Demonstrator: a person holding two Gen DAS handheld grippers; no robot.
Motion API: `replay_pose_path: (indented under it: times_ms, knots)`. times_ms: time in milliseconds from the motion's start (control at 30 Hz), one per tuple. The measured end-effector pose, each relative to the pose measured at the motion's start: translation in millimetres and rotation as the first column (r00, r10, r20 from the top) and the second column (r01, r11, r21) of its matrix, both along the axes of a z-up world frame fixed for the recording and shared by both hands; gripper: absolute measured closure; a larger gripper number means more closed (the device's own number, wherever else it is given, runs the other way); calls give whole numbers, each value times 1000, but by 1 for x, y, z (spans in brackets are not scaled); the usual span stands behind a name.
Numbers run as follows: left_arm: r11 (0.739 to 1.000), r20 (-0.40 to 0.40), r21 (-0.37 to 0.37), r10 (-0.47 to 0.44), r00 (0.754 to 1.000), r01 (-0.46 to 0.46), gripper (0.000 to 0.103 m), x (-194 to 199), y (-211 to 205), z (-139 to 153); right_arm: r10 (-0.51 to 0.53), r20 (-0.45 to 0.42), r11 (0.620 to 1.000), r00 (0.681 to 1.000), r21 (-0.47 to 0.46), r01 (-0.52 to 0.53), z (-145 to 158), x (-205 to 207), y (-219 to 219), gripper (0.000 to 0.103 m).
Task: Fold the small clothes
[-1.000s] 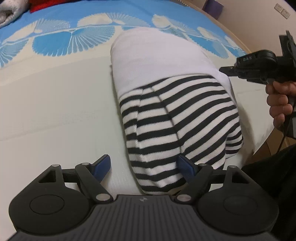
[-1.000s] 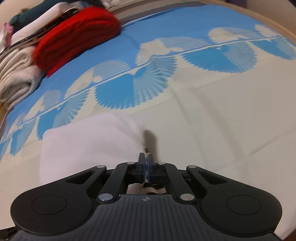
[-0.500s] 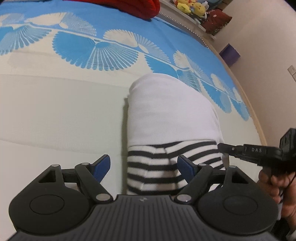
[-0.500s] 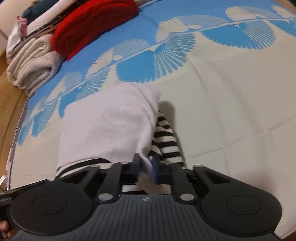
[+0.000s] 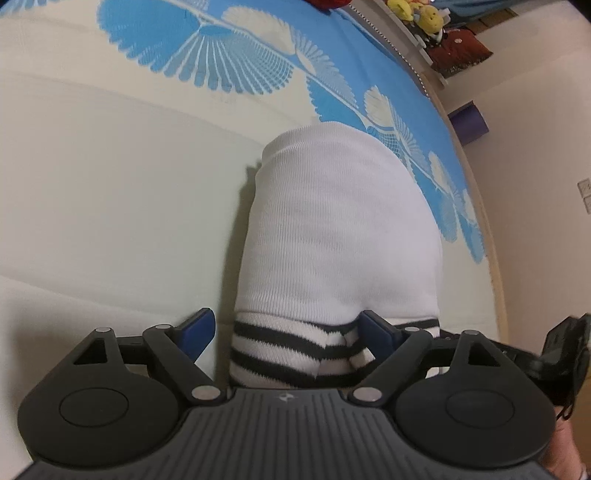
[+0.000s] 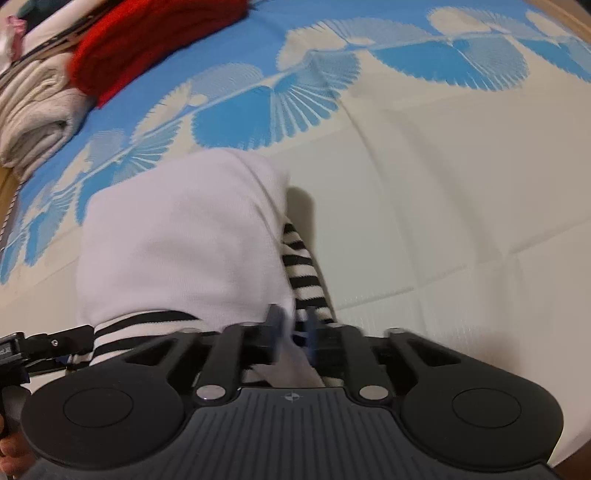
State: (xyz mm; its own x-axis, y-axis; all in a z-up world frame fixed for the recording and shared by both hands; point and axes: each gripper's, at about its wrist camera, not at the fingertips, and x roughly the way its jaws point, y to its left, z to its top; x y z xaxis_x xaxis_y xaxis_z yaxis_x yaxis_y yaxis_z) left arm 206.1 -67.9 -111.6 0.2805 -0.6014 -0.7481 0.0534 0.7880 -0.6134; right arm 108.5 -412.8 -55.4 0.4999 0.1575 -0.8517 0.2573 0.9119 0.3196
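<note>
A small garment (image 5: 340,240), white with a black-and-white striped part (image 5: 288,350), lies folded on the bed, the white layer on top. My left gripper (image 5: 288,332) is low over its near end. Its jaws are opening wide, with the striped end between them and no squeeze on it. In the right wrist view the garment (image 6: 177,240) fills the centre, and stripes (image 6: 303,266) show along its right edge. My right gripper (image 6: 295,328) is at the garment's near right corner. Its jaws are opening, with a white fold of cloth loose between them.
The bed cover (image 5: 110,184) is cream with a blue fan-patterned band (image 6: 258,110). A red knit (image 6: 147,48) and folded beige clothes (image 6: 33,122) lie at the far left. Plush toys (image 5: 424,18) and a purple object (image 5: 469,122) sit beyond the bed's wooden edge (image 5: 495,258).
The white half was brought over the stripes, which now show only at the near end. My left gripper rolled and moved in close. The right gripper's jaws went from shut on cloth to parted.
</note>
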Motion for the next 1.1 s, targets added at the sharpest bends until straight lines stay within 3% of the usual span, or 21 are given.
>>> replay_pose_path:
  times_ms: [33,67,233,300,367,433,533,700,800,867,967,1067,1100]
  knots:
    - [1000,-5,-9,1,1000,-1,13,2,-1,-4,-17,-12,1000,1000,-12,17,-2,2,-1,56]
    - [1000,-5,-22,1,1000,-1,13,4,-3,-6,-33,-25,999,999,-23,32,-4,4,-1,48]
    - [999,29,-52,8,1000,-6,18,9,-11,-6,-57,-47,997,997,45,59,-16,9,-7,51]
    - [1000,71,-23,-7,997,9,33,7,-16,3,-54,-47,996,997,67,58,-19,11,-6,59]
    - [1000,124,2,-22,992,22,55,4,-20,17,-43,-36,992,998,117,47,-17,13,-4,89]
    - [999,172,16,-36,984,33,59,6,-20,34,-37,-18,994,999,100,39,-12,15,3,95]
    - [999,241,46,-40,970,29,60,18,-16,65,-54,24,994,998,100,51,-4,22,11,96]
    - [993,323,115,-65,944,29,58,56,16,105,-79,171,985,982,166,50,18,49,35,97]
    - [983,342,170,-1,940,-61,44,72,48,110,-89,222,982,971,184,48,29,65,52,97]
    - [975,336,194,36,941,-107,41,74,66,111,-77,238,987,968,159,40,32,77,63,98]
    - [968,302,249,-45,952,-33,37,58,62,112,-48,225,989,973,146,15,28,97,73,98]
    - [955,243,296,-101,965,25,37,36,55,87,-27,198,998,980,58,15,24,105,83,98]
    - [948,203,317,-110,973,41,37,34,54,73,-39,176,997,984,68,27,19,107,80,98]
